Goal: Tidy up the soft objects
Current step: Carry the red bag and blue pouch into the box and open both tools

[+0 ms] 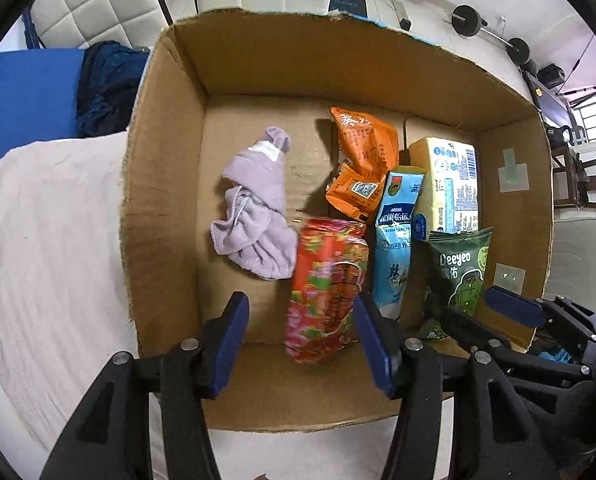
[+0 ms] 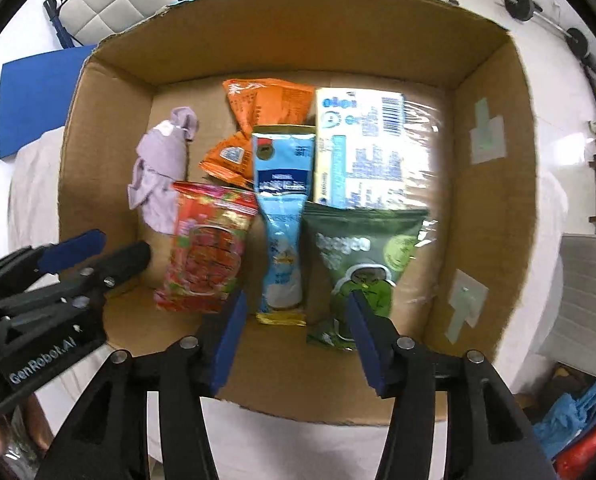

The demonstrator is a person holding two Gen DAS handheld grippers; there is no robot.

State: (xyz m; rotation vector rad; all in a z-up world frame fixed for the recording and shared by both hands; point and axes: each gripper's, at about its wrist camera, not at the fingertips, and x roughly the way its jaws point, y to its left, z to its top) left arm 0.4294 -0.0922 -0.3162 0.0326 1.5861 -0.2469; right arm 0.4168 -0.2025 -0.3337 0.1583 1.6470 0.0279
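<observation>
An open cardboard box (image 1: 166, 184) (image 2: 98, 152) holds soft things: a crumpled lilac cloth (image 1: 258, 208) (image 2: 158, 172), a red flowered packet (image 1: 325, 284) (image 2: 208, 248), an orange snack bag (image 1: 361, 156) (image 2: 258, 108), a light blue pouch (image 1: 395, 240) (image 2: 284, 208), a yellow-white tissue pack (image 1: 449, 184) (image 2: 373, 148) and a green Deeyeo bag (image 1: 459, 272) (image 2: 361, 264). My left gripper (image 1: 301, 336) is open and empty above the box's near edge, by the red packet. My right gripper (image 2: 296, 332) is open and empty over the blue pouch and green bag.
The box stands on a white cloth-covered surface (image 1: 46, 248). A blue mat (image 1: 26, 96) and dark blue fabric (image 1: 110, 84) lie to the left. White padded chairs (image 1: 98, 0) and gym weights (image 1: 469, 20) stand behind. Each gripper shows in the other's view (image 1: 537, 320) (image 2: 58, 280).
</observation>
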